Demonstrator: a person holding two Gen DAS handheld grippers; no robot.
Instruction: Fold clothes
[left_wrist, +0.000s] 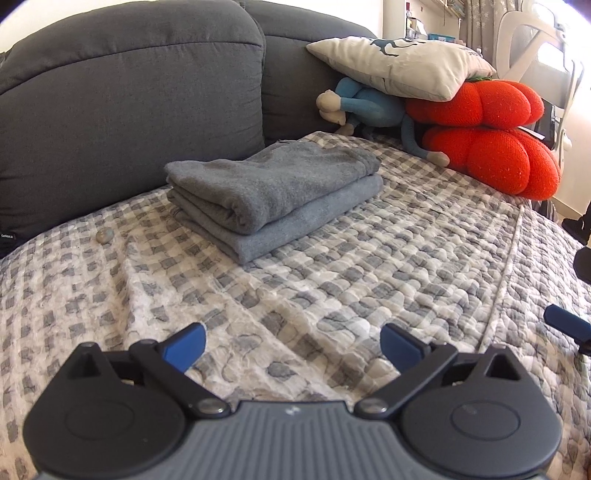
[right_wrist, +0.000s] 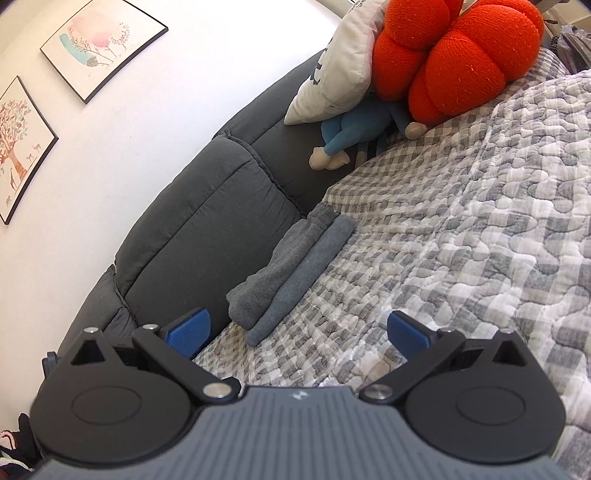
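Observation:
A grey garment (left_wrist: 273, 192) lies folded in a neat stack on the checked quilt (left_wrist: 369, 266), close to the dark sofa back. My left gripper (left_wrist: 293, 345) hovers over the quilt in front of the stack, well short of it, open wide with nothing between its blue pads. In the right wrist view the same folded garment (right_wrist: 291, 273) lies ahead, seen tilted. My right gripper (right_wrist: 299, 334) stands open too, empty, just short of the stack's near end. A blue fingertip (left_wrist: 565, 323) of the right gripper shows at the right edge of the left wrist view.
Dark grey sofa back cushions (left_wrist: 129, 103) rise behind the stack. At the far right sit a white pillow (left_wrist: 402, 62), two red pumpkin cushions (left_wrist: 491, 147) and a blue plush toy (left_wrist: 365, 107). Framed pictures (right_wrist: 103, 44) hang on the wall. A white chair (left_wrist: 543, 44) stands beyond.

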